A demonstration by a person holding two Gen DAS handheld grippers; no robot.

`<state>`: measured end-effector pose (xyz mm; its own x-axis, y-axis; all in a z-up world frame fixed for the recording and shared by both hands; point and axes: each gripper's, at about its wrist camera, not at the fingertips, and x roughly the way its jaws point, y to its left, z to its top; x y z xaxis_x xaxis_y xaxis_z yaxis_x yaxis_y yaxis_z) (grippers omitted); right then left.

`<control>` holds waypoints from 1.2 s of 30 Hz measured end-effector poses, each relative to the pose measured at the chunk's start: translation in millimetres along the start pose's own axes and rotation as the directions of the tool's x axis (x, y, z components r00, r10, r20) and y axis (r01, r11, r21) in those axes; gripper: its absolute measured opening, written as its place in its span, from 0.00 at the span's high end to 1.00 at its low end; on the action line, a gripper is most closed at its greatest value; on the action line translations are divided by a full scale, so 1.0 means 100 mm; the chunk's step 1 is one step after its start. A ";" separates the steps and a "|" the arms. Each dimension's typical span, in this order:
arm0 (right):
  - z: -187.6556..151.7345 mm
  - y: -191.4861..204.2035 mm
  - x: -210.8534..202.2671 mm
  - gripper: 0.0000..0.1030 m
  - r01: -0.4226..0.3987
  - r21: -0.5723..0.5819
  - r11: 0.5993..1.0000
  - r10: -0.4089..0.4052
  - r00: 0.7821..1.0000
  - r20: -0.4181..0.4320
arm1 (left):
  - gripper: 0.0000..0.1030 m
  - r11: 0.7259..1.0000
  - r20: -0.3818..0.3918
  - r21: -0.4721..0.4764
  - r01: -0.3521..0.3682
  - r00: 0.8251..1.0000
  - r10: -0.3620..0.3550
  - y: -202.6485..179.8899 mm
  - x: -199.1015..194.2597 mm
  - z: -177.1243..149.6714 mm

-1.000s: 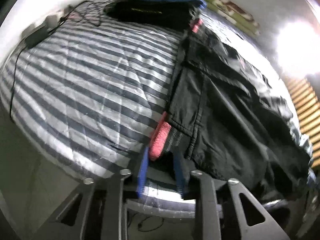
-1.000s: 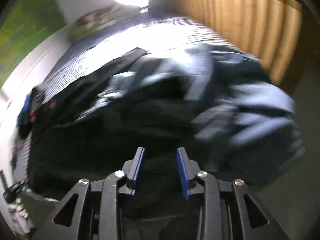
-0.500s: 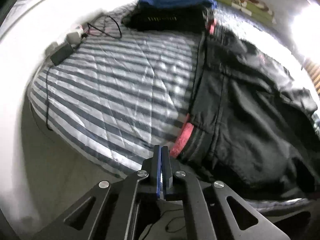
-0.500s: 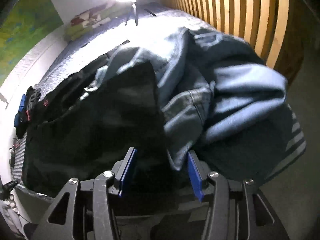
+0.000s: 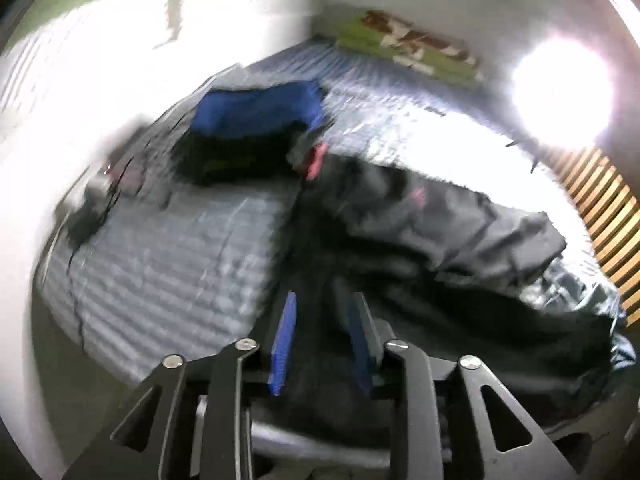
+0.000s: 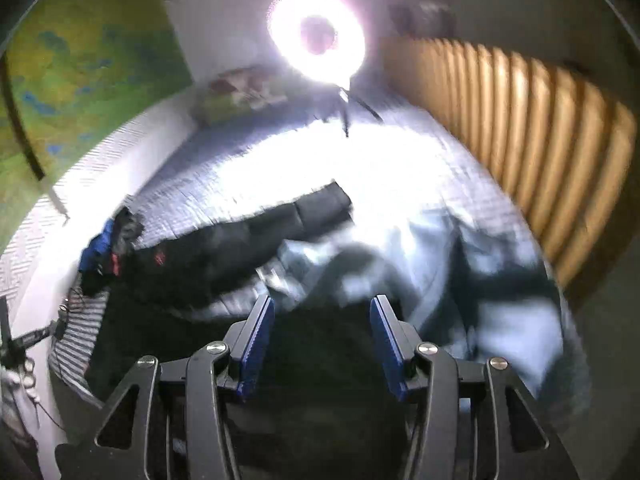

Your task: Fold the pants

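Black pants [image 5: 440,232] with a pink-red trim [image 5: 316,162] lie spread across the striped bed cover [image 5: 180,256]. The right wrist view shows the same pants [image 6: 240,240] stretching to the left. Both views are blurred. My left gripper [image 5: 323,300] hangs above the pants' near edge with its jaws opening. Dark cloth shows in the gap, and the pads [image 5: 285,336] do not press on it. My right gripper [image 6: 320,306] is open wide over dark cloth. Crumpled pale blue jeans [image 6: 460,264] lie just beyond it.
A folded stack of clothes with a blue piece on top [image 5: 260,112] sits at the far left of the bed. Cables and a charger [image 5: 88,216] lie at the left edge. A ring light [image 6: 316,36] glares at the far end. A slatted wooden wall [image 6: 540,128] runs along the right.
Both grippers have lifted and pulled back from the bed. The left one shut empty beside the pink trim, then parted again. The right one's jaws spread wider.
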<state>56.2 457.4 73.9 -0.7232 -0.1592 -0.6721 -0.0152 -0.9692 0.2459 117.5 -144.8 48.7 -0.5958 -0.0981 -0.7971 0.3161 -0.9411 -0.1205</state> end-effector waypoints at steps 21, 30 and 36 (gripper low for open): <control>0.91 -0.33 3.23 0.55 0.043 -0.040 0.998 -0.054 0.934 -0.354 | 0.61 0.829 -0.291 0.455 0.326 0.934 -0.207 -3.88 2.07 0.10; 0.95 -0.53 3.13 0.55 -0.346 0.180 0.921 0.370 0.921 -0.122 | 0.62 0.806 -0.277 0.526 0.272 0.951 -0.140 -4.30 2.58 -0.03; 0.83 -1.05 3.30 0.55 -0.486 0.384 0.785 0.538 0.843 -0.033 | 0.62 0.719 -0.203 0.667 0.196 0.976 -0.078 -4.60 2.71 -0.10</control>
<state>-238.4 522.1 -115.4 -0.5949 -0.6612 -0.4570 0.0747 -0.6116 0.7877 -181.9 265.3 -118.0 -0.4566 0.0434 -0.8886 -0.3817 -0.9118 0.1516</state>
